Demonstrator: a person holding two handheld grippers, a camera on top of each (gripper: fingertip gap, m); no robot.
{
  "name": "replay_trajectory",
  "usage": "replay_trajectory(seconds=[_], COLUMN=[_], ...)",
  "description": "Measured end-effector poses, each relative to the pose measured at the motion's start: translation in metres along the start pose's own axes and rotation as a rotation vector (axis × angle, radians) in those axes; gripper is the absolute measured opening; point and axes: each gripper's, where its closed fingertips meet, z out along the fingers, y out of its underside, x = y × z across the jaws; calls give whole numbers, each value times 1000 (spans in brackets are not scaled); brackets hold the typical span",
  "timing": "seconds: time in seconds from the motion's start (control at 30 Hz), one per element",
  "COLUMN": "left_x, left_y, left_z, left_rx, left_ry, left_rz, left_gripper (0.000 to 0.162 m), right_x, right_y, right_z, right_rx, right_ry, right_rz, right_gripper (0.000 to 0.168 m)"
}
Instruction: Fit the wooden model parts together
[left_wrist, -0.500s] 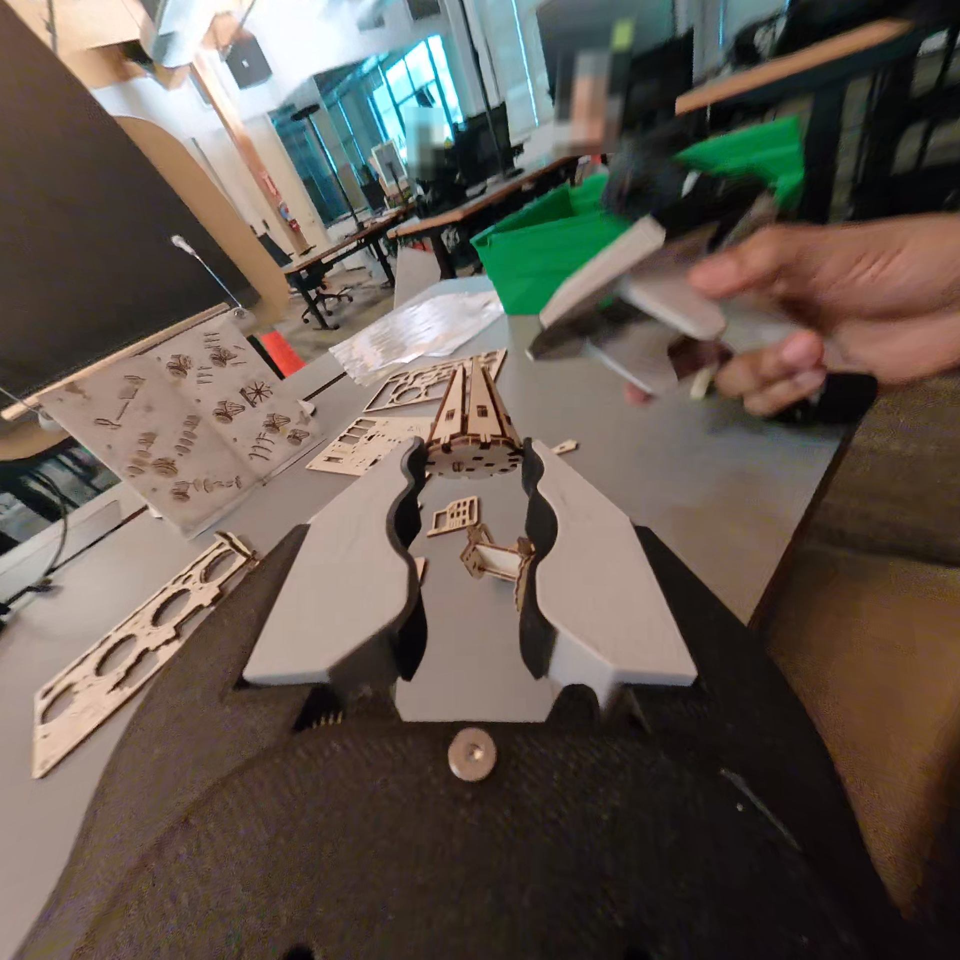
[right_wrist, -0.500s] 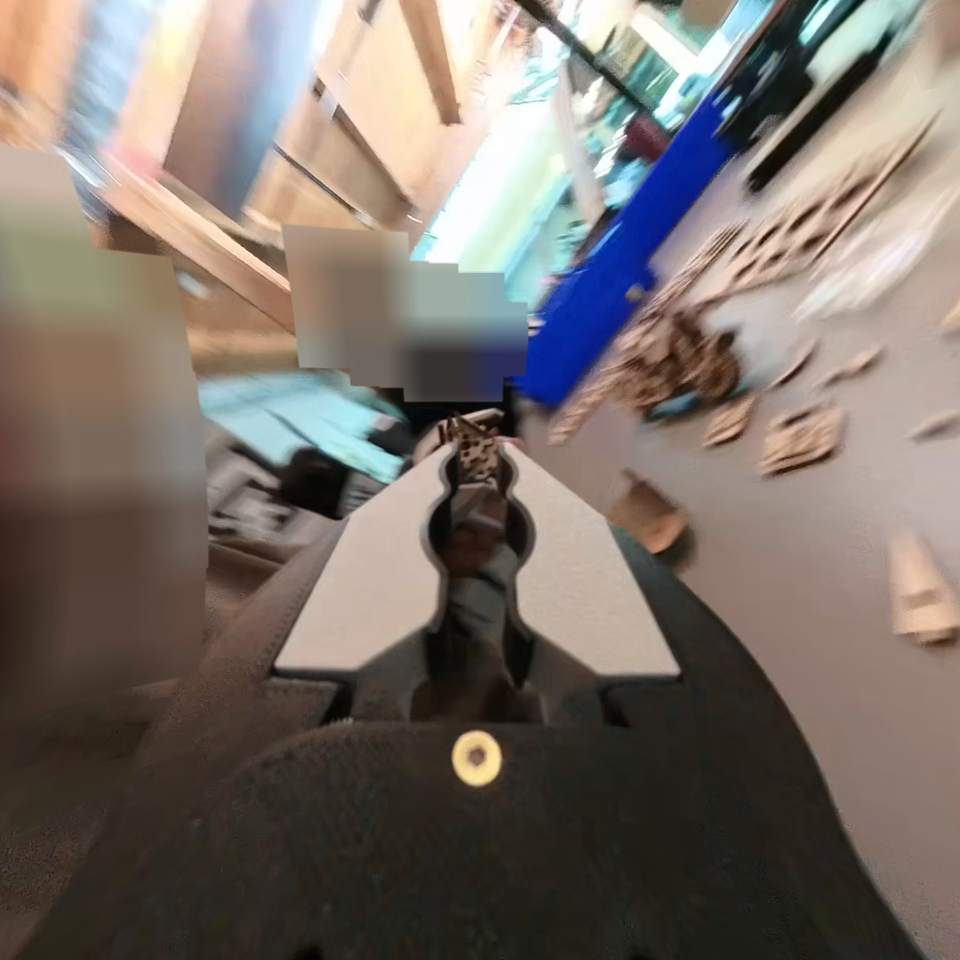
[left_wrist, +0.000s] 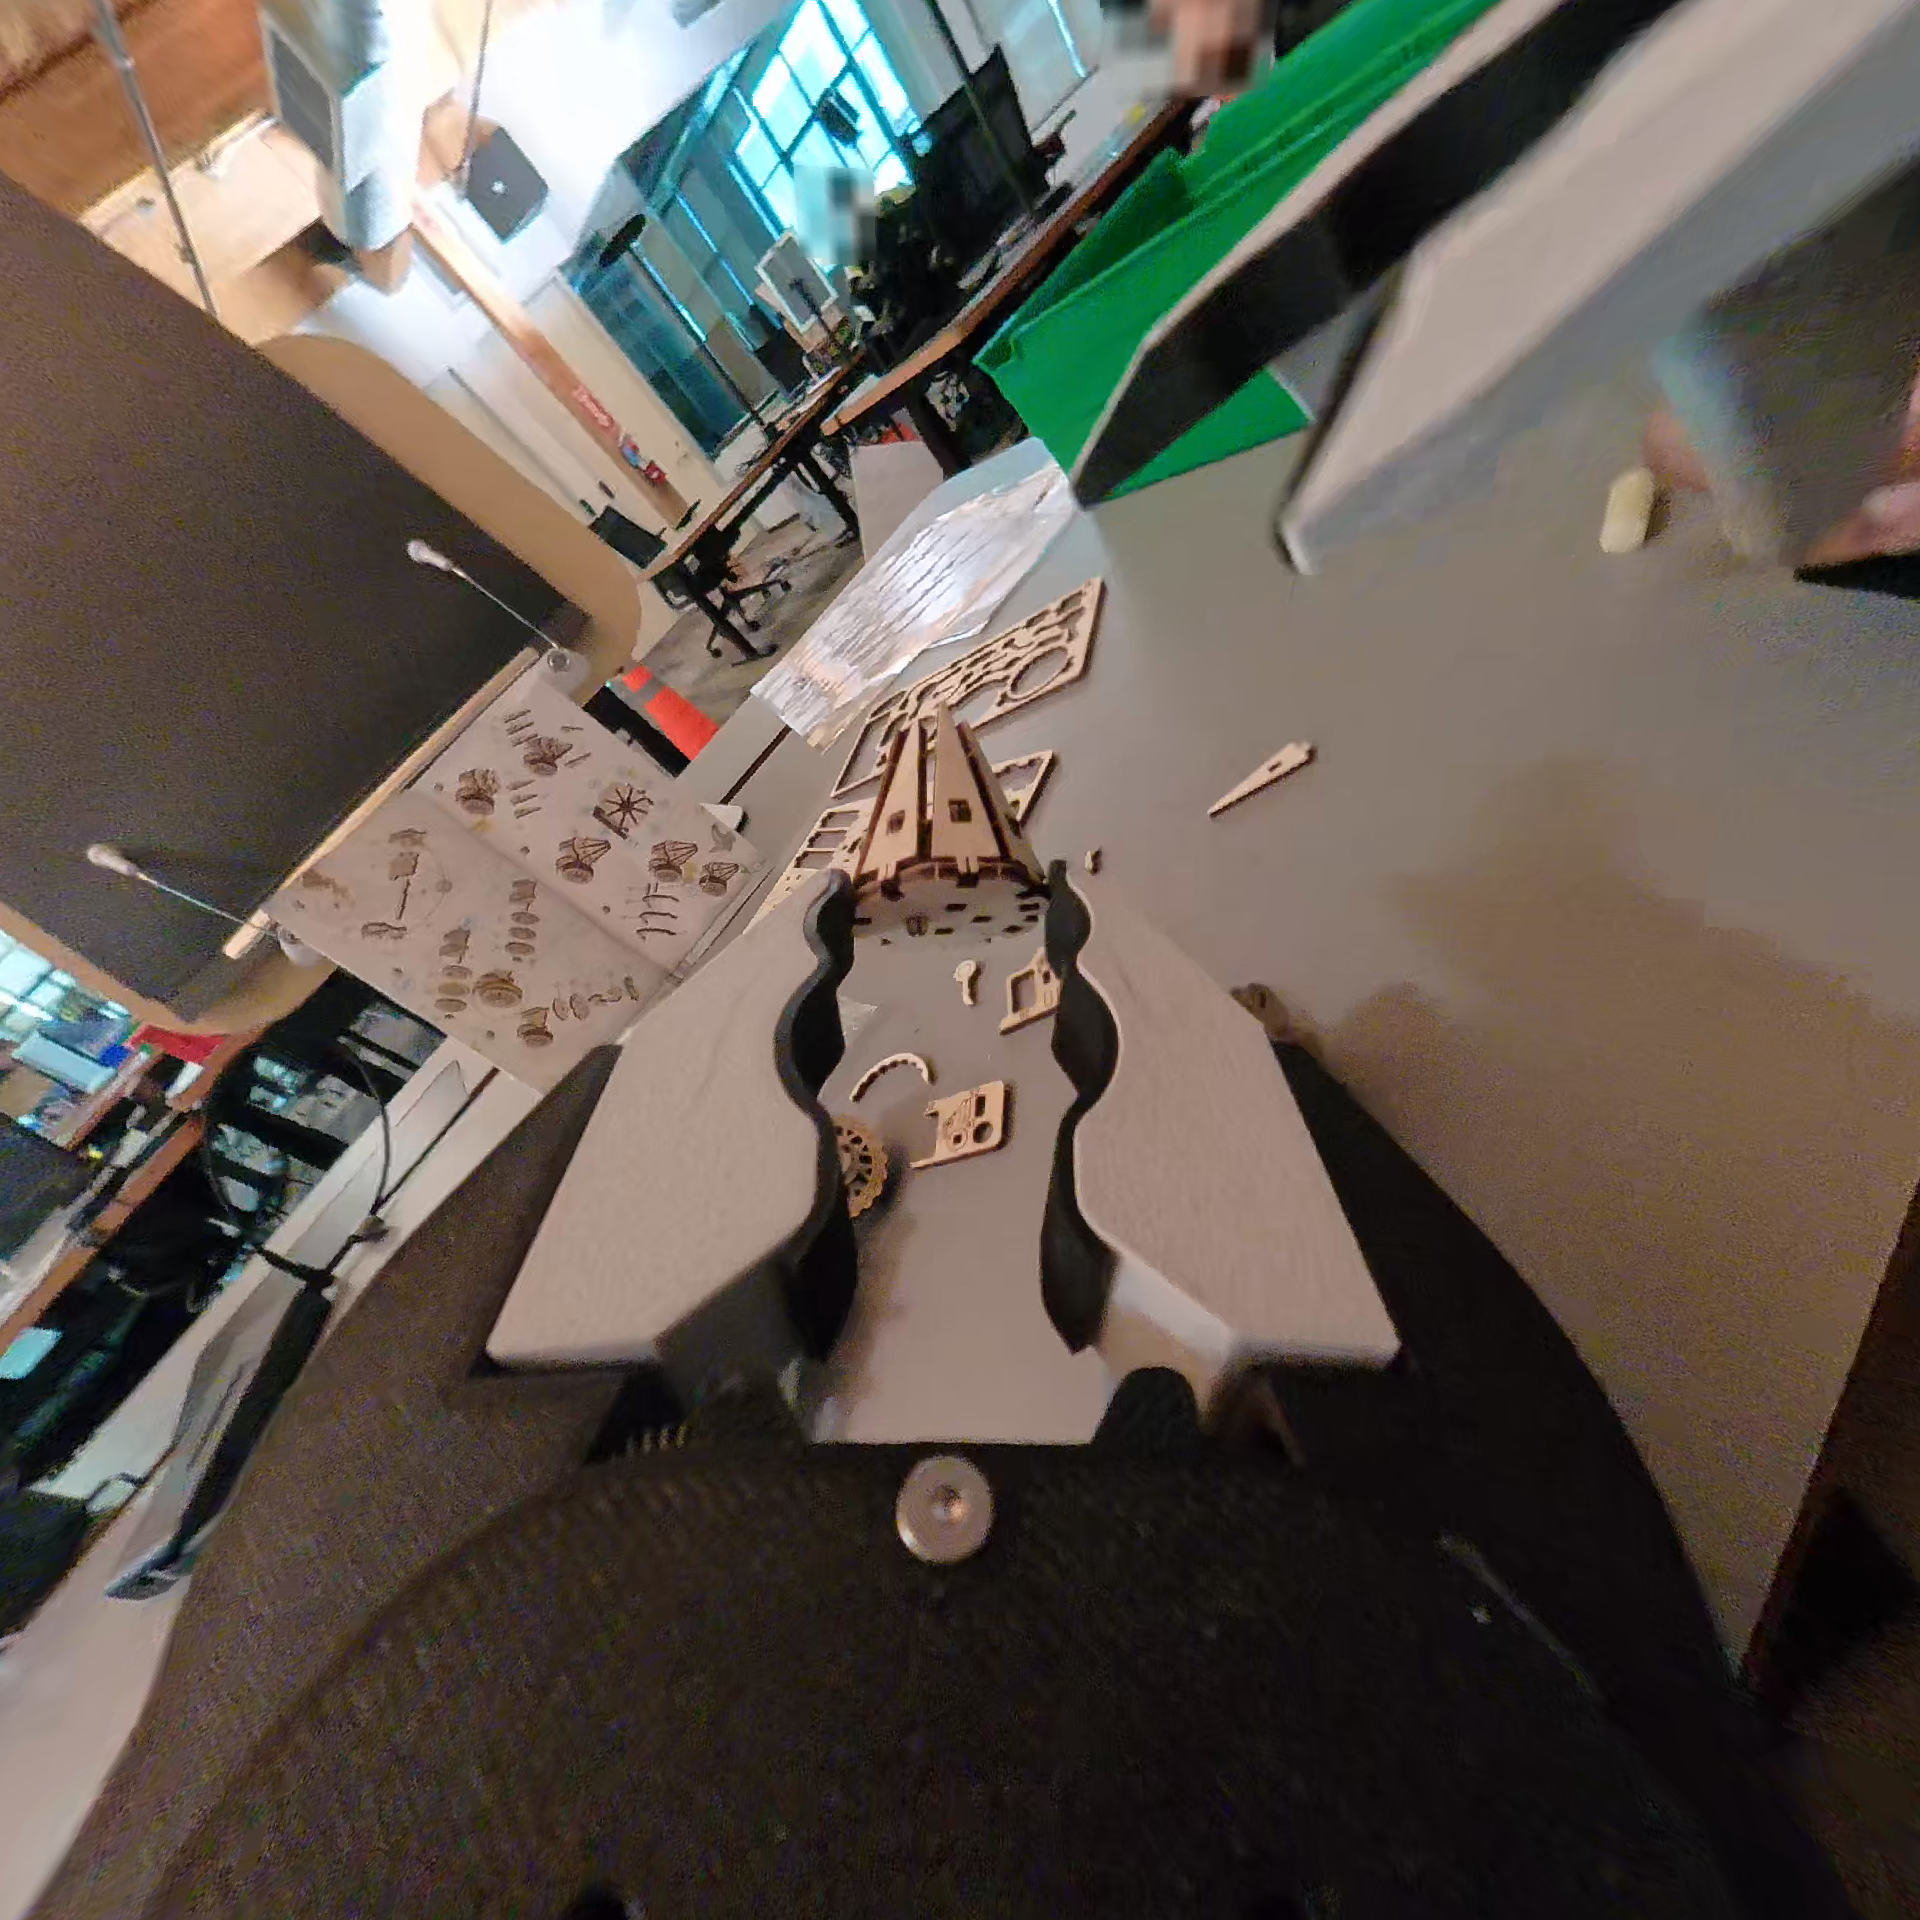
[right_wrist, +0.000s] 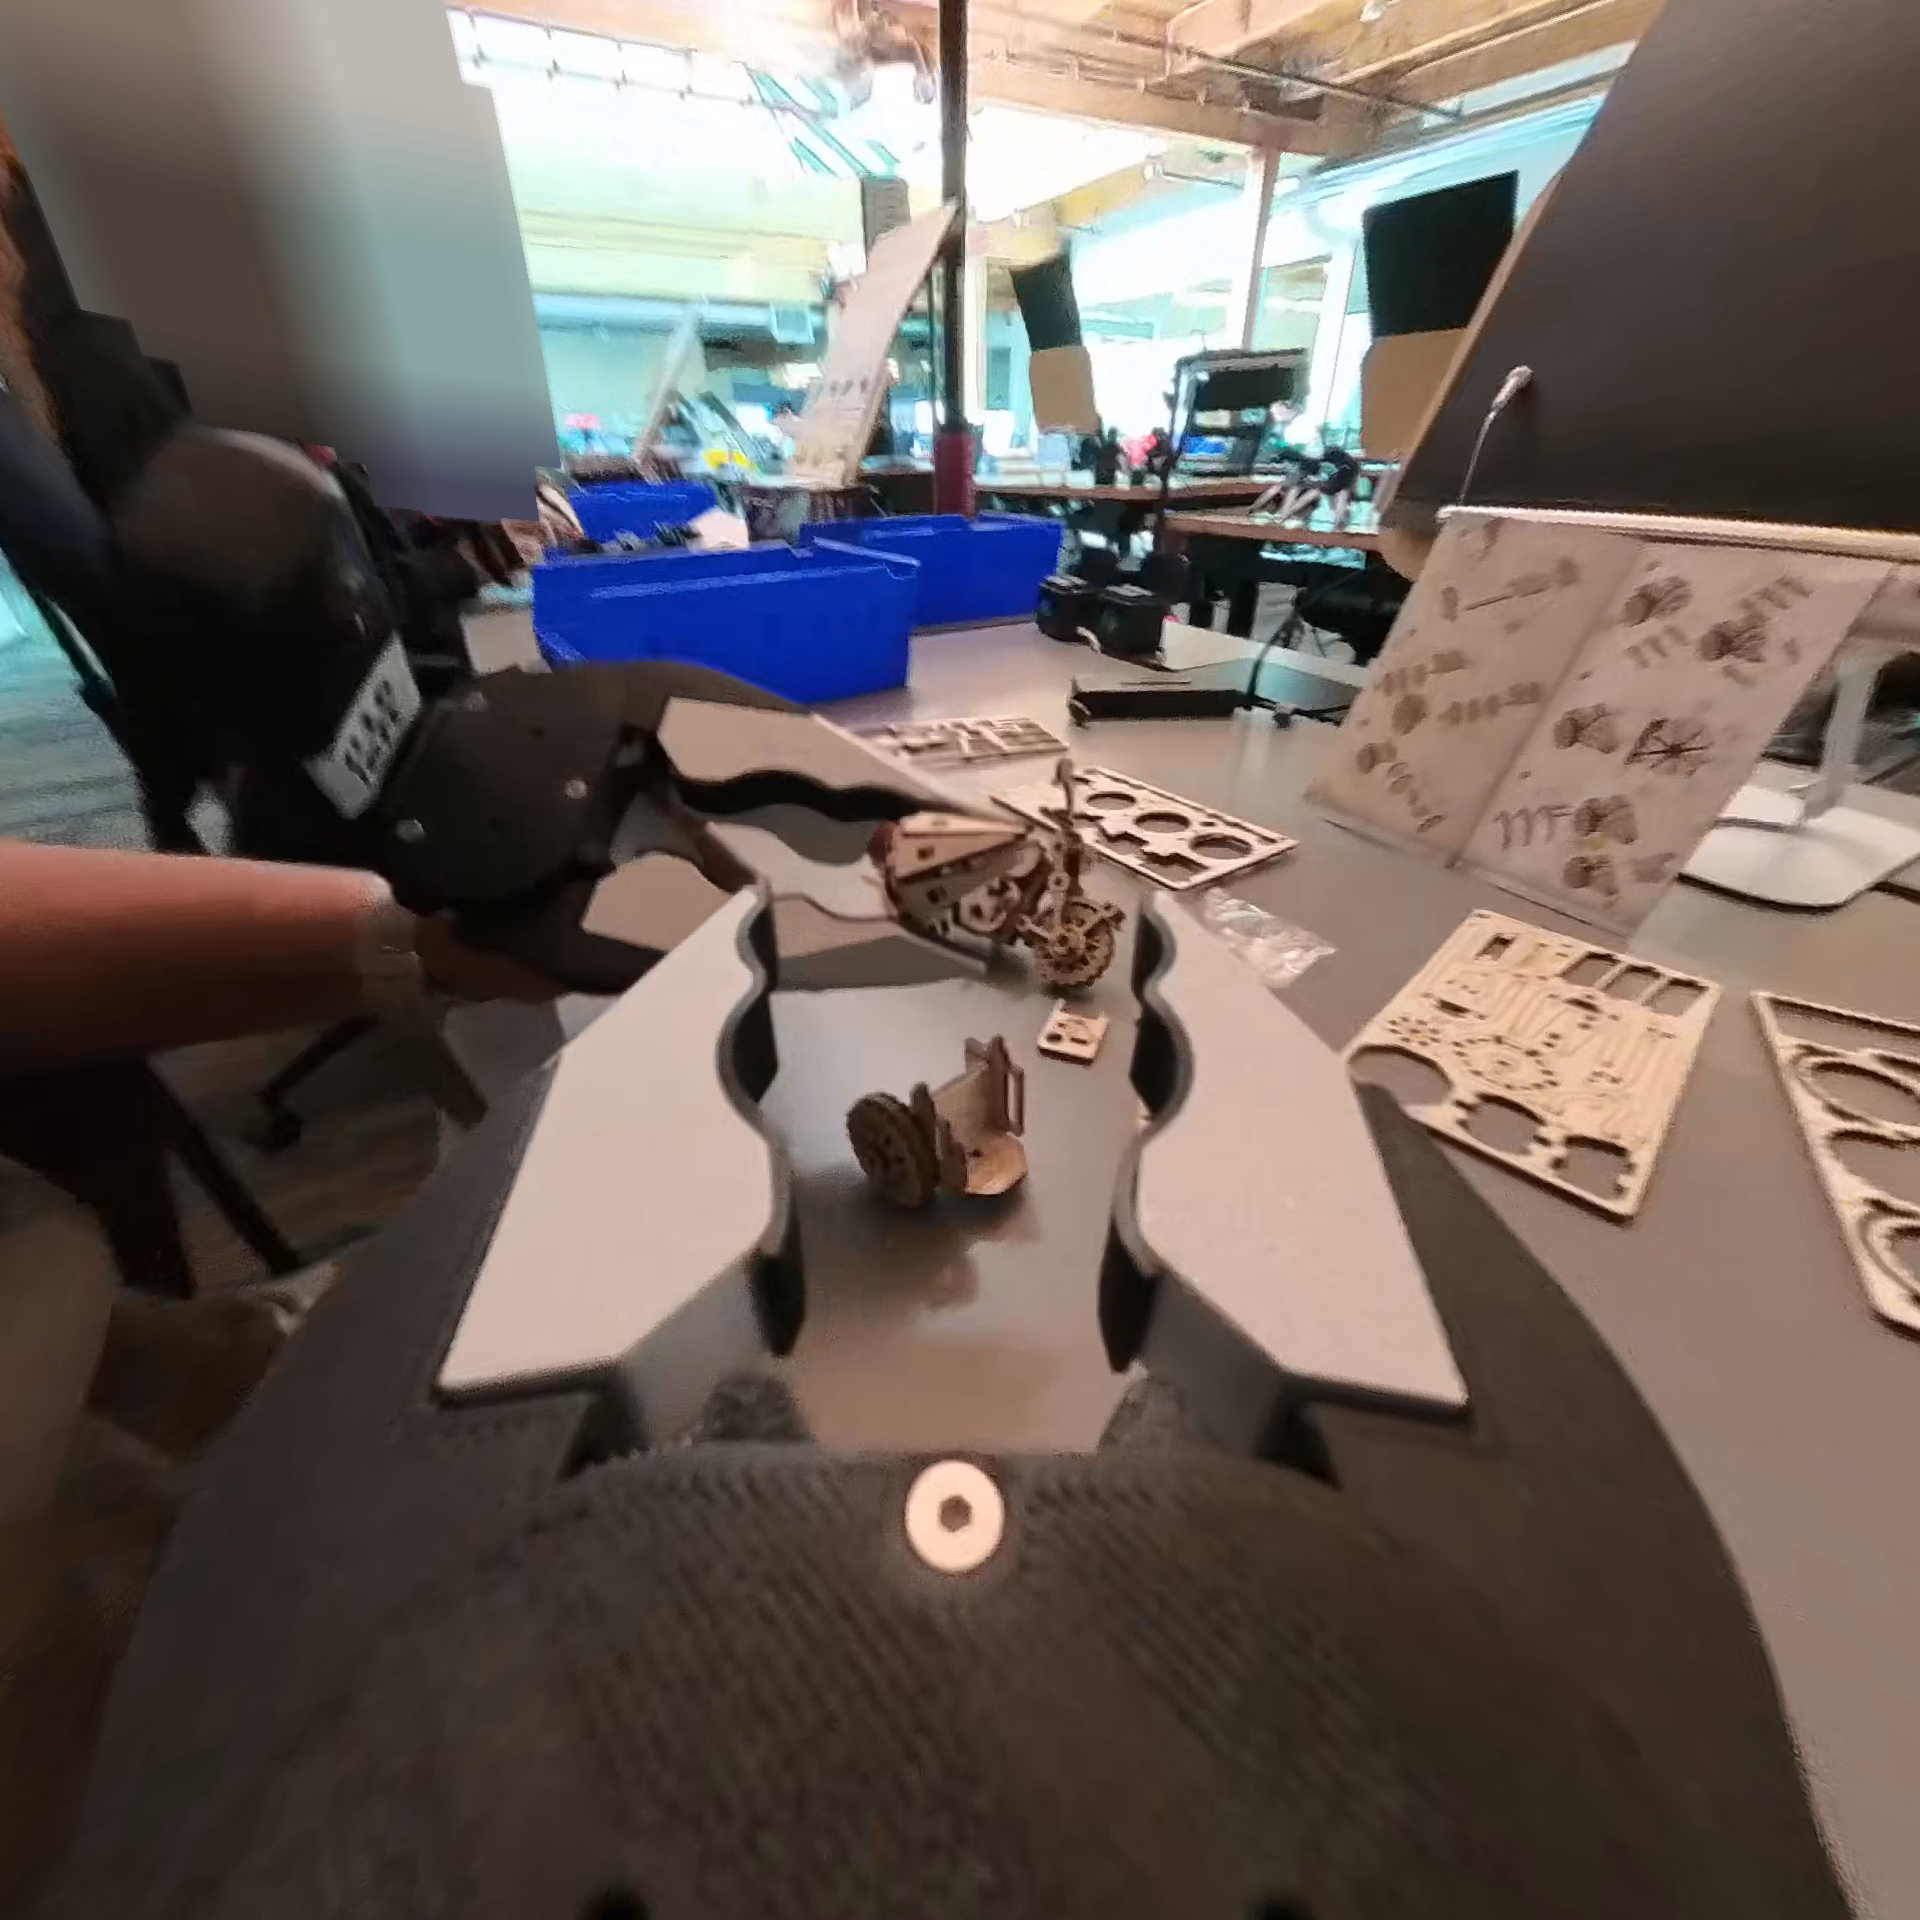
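Note:
My left gripper (left_wrist: 945, 894) is shut on the wooden model (left_wrist: 940, 831), gripping its round base at the fingertips, above the grey table (left_wrist: 1507, 831). In the right wrist view the left gripper (right_wrist: 873, 831) comes in from the left, holding the model (right_wrist: 987, 894), a small motorcycle. My right gripper (right_wrist: 951, 914) is open and empty, its jaws wide. A small wooden wheel sub-assembly (right_wrist: 935, 1132) stands on the table below its fingers, with a small flat piece (right_wrist: 1073, 1034) beyond. The right gripper (left_wrist: 1184, 520) shows blurred at the top right of the left wrist view. Loose small parts (left_wrist: 966, 1122) lie under the left gripper.
Punched plywood sheets (right_wrist: 1538, 1070) lie to the right and more (left_wrist: 997, 665) behind the model. An instruction booklet (right_wrist: 1558, 707) leans at the back right. Blue bins (right_wrist: 727, 613) stand behind, a green bin (left_wrist: 1143, 312) beyond a plastic wrapper (left_wrist: 935, 592). A person's forearm (right_wrist: 187, 935) is at left.
My right gripper's jaws have gone from narrow to wide open, and it has swung to face the table. It now sits much closer in the left wrist view. The left gripper still holds the model.

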Motion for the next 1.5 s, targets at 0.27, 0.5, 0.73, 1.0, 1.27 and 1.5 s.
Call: replay_trajectory(seconds=[0.27, 0.5, 0.73, 1.0, 1.27, 1.5], left_x=[27, 27, 33, 33, 37, 34], left_y=[6, 15, 9, 8, 10, 13], left_z=[5, 12, 13, 15, 16, 20], left_rx=[45, 38, 65, 74, 62, 30], left_ry=[195, 217, 238, 249, 231, 194], left_rz=[90, 76, 87, 74, 129, 144], left_gripper=[36, 36, 36, 36, 36, 36], right_x=[3, 19, 14, 16, 15, 17], right_y=[21, 29, 21, 32, 39, 43], right_z=[1, 2, 9, 11, 15, 17], right_rx=[-101, -131, -77, -157, -200, -224], right_ry=[-76, -105, -175, -187, -144, -102], right_rz=[-146, 15, 140, 92, 27, -31], right_gripper=[42, 34, 30, 22, 16, 14])
